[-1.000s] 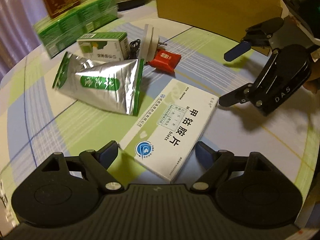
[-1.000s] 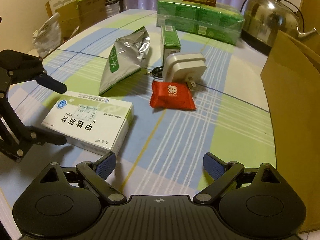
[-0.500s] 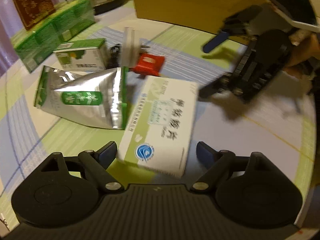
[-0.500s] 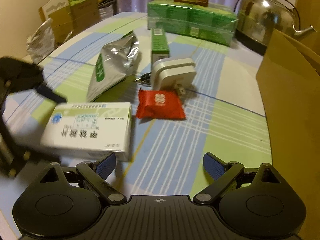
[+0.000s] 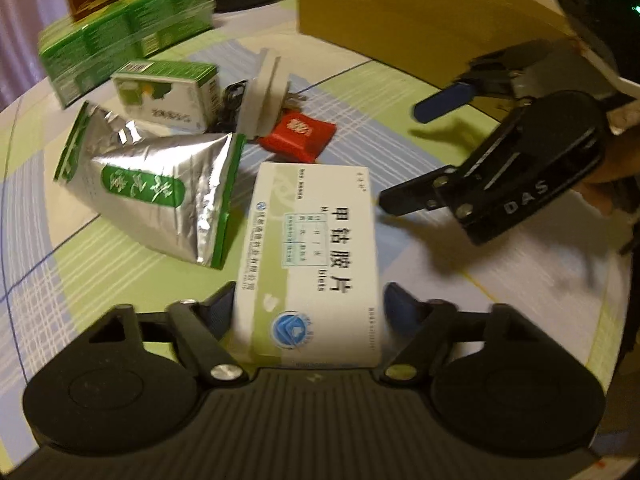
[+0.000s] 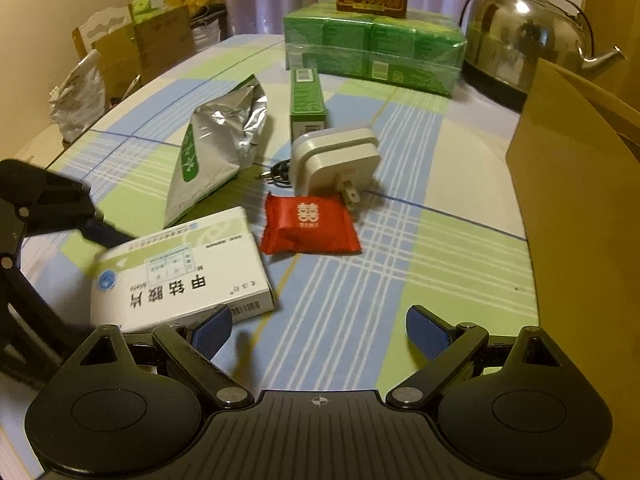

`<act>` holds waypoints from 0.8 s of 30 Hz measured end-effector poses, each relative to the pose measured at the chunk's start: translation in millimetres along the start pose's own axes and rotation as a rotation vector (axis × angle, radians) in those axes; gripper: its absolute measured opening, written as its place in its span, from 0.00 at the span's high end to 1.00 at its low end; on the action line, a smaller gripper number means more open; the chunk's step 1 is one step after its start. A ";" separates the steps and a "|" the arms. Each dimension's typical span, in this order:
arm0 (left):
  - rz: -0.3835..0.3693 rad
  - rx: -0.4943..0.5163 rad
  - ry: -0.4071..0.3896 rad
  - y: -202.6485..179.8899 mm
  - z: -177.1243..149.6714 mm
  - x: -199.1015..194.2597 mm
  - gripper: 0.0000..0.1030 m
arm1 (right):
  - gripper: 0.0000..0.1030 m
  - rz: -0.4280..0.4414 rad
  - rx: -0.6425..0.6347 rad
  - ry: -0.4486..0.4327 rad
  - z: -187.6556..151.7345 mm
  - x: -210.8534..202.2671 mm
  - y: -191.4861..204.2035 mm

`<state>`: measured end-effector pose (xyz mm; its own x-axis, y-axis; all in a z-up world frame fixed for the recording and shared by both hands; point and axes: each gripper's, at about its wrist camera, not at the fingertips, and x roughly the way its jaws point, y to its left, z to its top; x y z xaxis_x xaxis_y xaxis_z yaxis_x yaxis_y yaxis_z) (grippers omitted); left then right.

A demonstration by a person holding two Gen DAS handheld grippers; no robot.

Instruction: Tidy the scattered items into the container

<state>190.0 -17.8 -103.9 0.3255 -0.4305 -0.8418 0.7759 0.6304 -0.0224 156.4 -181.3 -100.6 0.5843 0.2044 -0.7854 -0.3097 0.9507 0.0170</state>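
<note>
A white and green medicine box point(image 5: 316, 256) lies lengthwise between the fingers of my left gripper point(image 5: 310, 308), whose blue pads press on its two long sides. The same box point(image 6: 180, 276) sits at the lower left of the right wrist view. My right gripper point(image 6: 320, 332) is open over bare tablecloth with nothing between its fingers; it hovers point(image 5: 404, 156) to the right of the box. Behind the box lie a silver foil pouch point(image 6: 216, 152), a red sweet packet point(image 6: 308, 224), a white charger plug point(image 6: 336, 164) and a small green carton point(image 6: 306, 96). The brown cardboard container point(image 6: 580, 208) stands at the right.
At the back of the table stand a wrapped stack of green packs point(image 6: 372, 48) with a red box on top and a steel kettle point(image 6: 524, 40). A chair with cartons and bags point(image 6: 120, 56) is beyond the left table edge. A hand point(image 5: 612, 160) holds the right gripper.
My left gripper has slid forward and turned so the medicine box now lies deep between its fingers, and the fingers have narrowed onto it. The right gripper has drifted slightly forward, still open.
</note>
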 end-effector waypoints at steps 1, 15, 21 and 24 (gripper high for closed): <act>0.003 -0.011 0.004 0.0 -1.1 -1.7 0.35 | 0.11 -0.001 0.011 -0.004 0.7 -0.1 -2.5; 0.132 -0.180 0.005 0.7 -25.7 -25.1 0.35 | 0.11 0.041 0.084 -0.061 38.5 31.0 -5.5; 0.140 -0.194 -0.001 -2.2 -28.0 -21.8 0.35 | 0.12 0.029 0.053 -0.028 48.5 51.7 -6.4; 0.141 -0.199 -0.005 -2.8 -27.4 -20.6 0.35 | 0.30 0.024 0.034 -0.016 46.8 54.0 -6.3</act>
<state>166.4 7.0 -101.2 0.4265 -0.3322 -0.8413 0.6010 0.7992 -0.0108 224.9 -165.4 -114.1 0.5891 0.2303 -0.7746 -0.2978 0.9529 0.0569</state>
